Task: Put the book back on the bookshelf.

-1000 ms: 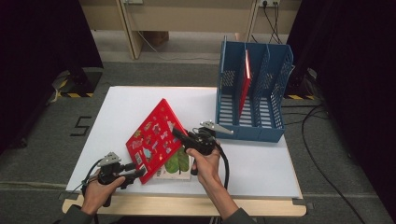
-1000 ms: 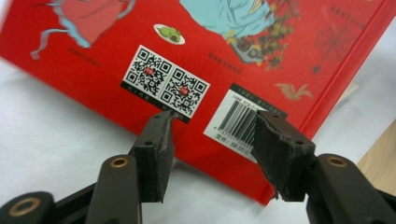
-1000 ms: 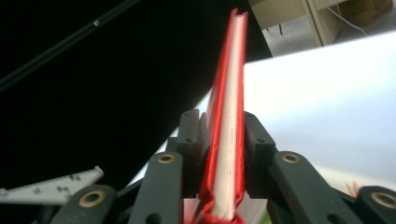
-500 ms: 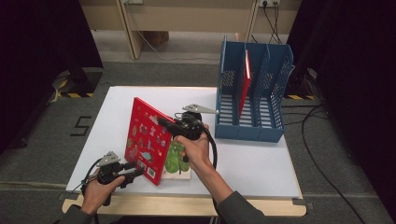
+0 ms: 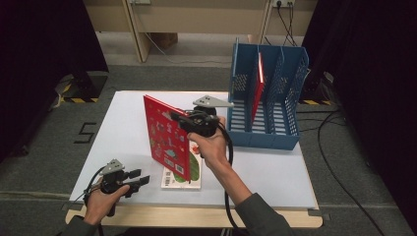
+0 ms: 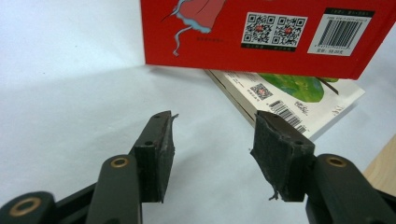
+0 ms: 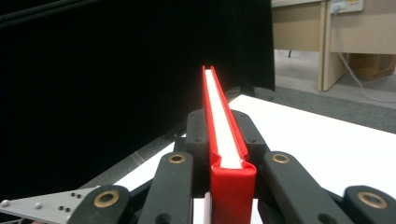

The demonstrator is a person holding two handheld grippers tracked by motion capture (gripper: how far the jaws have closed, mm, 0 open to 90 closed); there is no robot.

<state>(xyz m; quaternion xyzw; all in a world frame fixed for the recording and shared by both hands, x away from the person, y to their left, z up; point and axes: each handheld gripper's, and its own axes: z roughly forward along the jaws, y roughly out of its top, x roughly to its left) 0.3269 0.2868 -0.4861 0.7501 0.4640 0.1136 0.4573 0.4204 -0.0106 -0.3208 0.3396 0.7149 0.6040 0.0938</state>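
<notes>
My right gripper is shut on the top corner of a red picture book and holds it upright above the white table. In the right gripper view the book's spine is pinched between both jaws, its page edge running away from me. A second book, white with a green picture, lies flat under the red one. My left gripper rests open near the table's front left edge with nothing between its pads. It faces the red book's lower edge and the flat book.
A blue file rack with several slots stands at the table's back right. Another red book stands upright in one of its middle slots. Cables run over the grey floor on the right, and wooden furniture stands behind.
The right gripper has raised the red book from a slant on the flat book to nearly upright and drawn it slightly left. The left gripper has stayed put.
</notes>
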